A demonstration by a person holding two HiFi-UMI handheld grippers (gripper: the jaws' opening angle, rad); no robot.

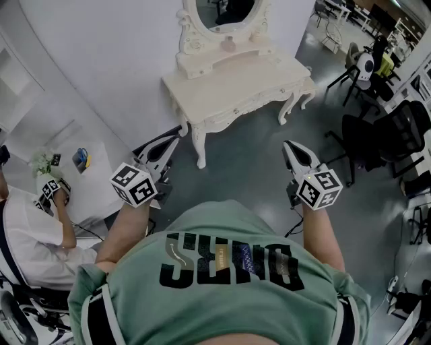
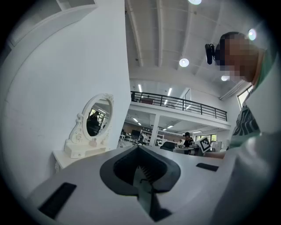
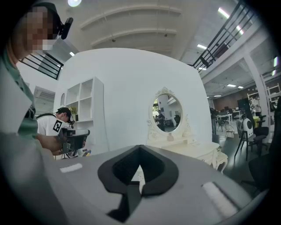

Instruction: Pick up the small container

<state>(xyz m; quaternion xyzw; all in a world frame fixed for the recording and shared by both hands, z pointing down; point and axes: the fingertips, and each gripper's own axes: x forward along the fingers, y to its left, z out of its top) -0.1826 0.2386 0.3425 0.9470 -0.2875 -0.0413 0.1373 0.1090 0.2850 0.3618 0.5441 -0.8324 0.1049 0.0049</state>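
Note:
A small pinkish container (image 1: pixel 229 44) stands on the white dressing table (image 1: pixel 269 77), at the foot of its oval mirror (image 1: pixel 225 10). In the right gripper view the container (image 3: pixel 170 137) shows below the mirror, far ahead. My left gripper (image 1: pixel 175 139) and right gripper (image 1: pixel 287 144) hang over the grey floor, well short of the table. Both point toward it. Each one's jaws meet with nothing between them, in both the left gripper view (image 2: pixel 139 148) and the right gripper view (image 3: pixel 139 147).
A second person in a white shirt (image 1: pixel 30 236) sits at the left with a marker cube (image 1: pixel 48 189), beside a white table (image 1: pixel 94 178). Black office chairs (image 1: pixel 367 138) and a white robot (image 1: pixel 364 65) stand at the right. Grey floor lies before the dressing table.

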